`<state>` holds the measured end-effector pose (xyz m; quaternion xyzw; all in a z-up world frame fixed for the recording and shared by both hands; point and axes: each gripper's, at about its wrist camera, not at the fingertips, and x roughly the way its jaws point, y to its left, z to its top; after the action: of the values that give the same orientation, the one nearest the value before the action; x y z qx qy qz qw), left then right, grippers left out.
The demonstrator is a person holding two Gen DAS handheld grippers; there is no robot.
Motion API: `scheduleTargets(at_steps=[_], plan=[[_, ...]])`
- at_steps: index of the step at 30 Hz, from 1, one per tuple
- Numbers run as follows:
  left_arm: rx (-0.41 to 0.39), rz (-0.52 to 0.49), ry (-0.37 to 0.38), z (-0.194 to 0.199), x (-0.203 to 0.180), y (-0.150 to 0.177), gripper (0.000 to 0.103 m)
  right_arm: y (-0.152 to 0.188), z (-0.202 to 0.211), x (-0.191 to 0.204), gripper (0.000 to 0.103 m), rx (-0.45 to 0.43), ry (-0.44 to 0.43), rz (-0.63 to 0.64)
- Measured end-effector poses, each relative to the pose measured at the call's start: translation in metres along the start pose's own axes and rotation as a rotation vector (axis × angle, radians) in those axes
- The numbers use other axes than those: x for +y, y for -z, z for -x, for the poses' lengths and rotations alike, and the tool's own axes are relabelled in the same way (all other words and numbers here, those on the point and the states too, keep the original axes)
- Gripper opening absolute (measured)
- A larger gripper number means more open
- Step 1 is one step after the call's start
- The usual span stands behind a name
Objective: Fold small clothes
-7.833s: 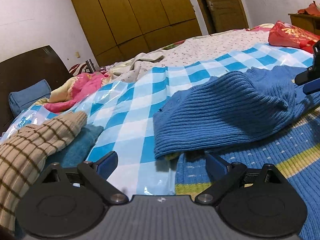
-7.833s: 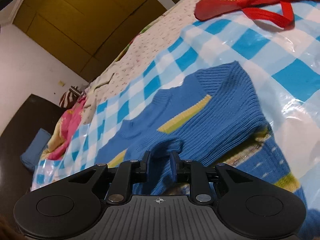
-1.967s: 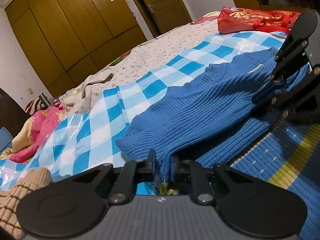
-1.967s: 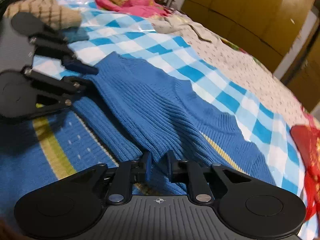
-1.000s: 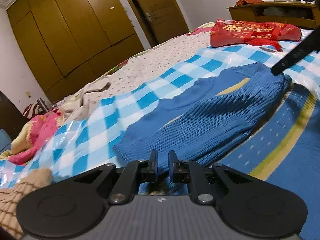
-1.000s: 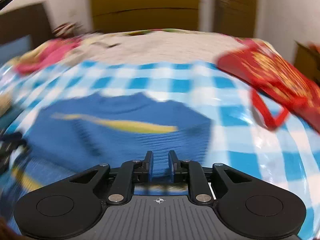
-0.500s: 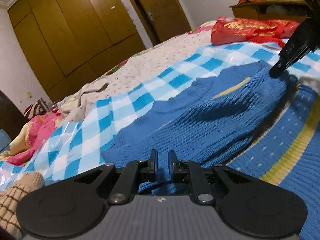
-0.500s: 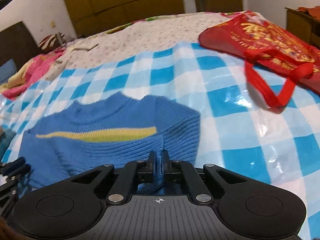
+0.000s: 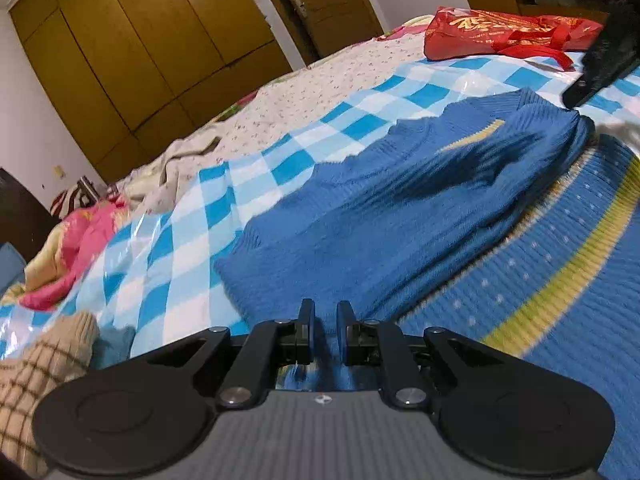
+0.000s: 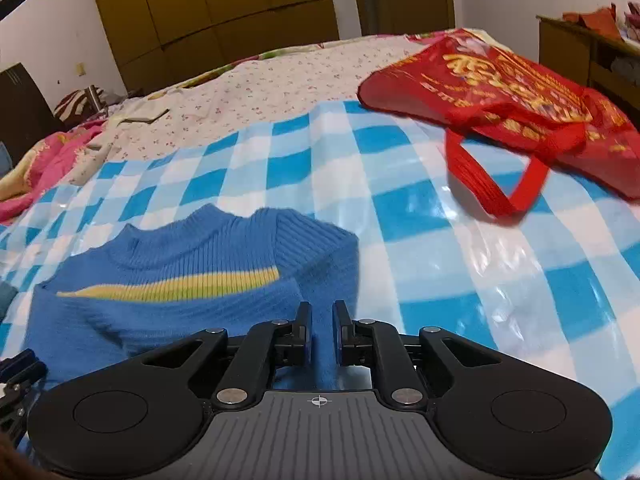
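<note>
A blue ribbed sweater (image 9: 400,208) with a yellow stripe lies on the checked plastic sheet (image 9: 172,248). Its upper part is folded over the dotted lower body. My left gripper (image 9: 322,320) is shut on the folded edge at the sweater's near left side. In the right wrist view the sweater (image 10: 168,304) shows its collar and stripe. There my right gripper (image 10: 319,322) has blue knit filling the gap between its pads, and its jaws are opening. The right gripper's dark body (image 9: 600,68) shows at the far right of the left wrist view.
A red bag (image 10: 500,92) with long handles lies on the sheet to the right. A beige checked garment (image 9: 36,368) and a pink blanket (image 9: 76,240) lie to the left. Brown wardrobe doors (image 10: 220,8) stand behind the bed.
The right gripper has shifted sideways and rolled with the sweater's corner, and its jaws stand slightly wider than half a second ago. The folded layer lies flatter. The left gripper has kept its grip.
</note>
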<state>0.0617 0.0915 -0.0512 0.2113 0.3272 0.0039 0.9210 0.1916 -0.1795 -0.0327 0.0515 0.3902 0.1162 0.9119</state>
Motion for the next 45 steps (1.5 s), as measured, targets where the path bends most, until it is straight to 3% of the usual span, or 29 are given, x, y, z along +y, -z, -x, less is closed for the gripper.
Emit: scheduleTargets(at_steps=[6,10,14,23,36,45], plan=[[0.091,0.027,0.033,0.024,0.006,0.033,0.026,0.042,0.034,-0.012,0.021,0.105,-0.060,-0.048],[0.113,-0.002,0.015,0.047,-0.002,0.051,0.027,0.063,0.048,-0.016,0.022,0.158,-0.065,-0.068],[0.132,0.038,0.028,0.066,-0.002,0.054,0.028,0.075,0.059,-0.021,0.028,0.170,-0.085,-0.092],[0.227,0.183,0.106,0.091,0.006,0.070,0.032,0.086,0.075,-0.025,0.030,0.170,-0.118,-0.094],[0.279,0.242,0.182,0.101,-0.001,0.078,0.033,0.108,0.105,-0.027,0.037,0.216,-0.156,-0.050],[0.339,0.293,0.254,0.114,0.001,0.084,0.043,0.112,0.115,-0.031,0.037,0.230,-0.169,-0.056]])
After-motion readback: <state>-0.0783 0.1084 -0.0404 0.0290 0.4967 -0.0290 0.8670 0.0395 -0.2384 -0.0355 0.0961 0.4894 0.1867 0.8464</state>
